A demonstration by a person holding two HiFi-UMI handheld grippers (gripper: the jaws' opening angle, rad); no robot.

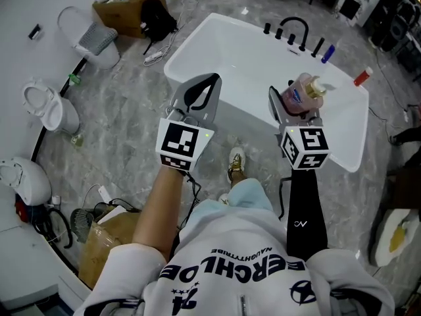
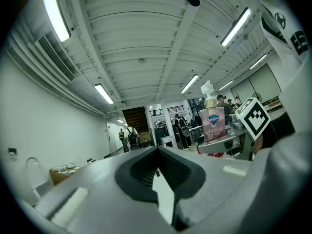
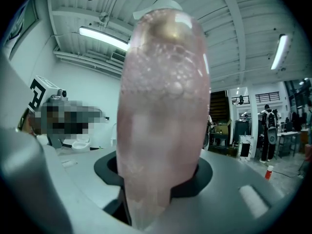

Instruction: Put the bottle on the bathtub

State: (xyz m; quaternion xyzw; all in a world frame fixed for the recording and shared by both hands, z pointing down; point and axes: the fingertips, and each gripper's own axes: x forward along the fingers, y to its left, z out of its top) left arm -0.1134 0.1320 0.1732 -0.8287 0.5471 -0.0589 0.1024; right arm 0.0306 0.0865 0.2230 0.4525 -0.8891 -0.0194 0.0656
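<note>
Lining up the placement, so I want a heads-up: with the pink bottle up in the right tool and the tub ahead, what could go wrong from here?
1. The right tool holds the pump bottle near its base, so it may tip or slip in transit.
2. The far bathtub rim carries the faucet, a blue item and a red item; setting down there could knock them.
3. Set too near the rim's edge, the bottle might fall off.

Grey left gripper (image 1: 205, 83) and right gripper (image 1: 293, 103) bear black-and-white marker cubes (image 1: 179, 143); behind them, a white shirt (image 1: 243, 259) with black lettering, pale shorts (image 1: 248, 193).
</note>
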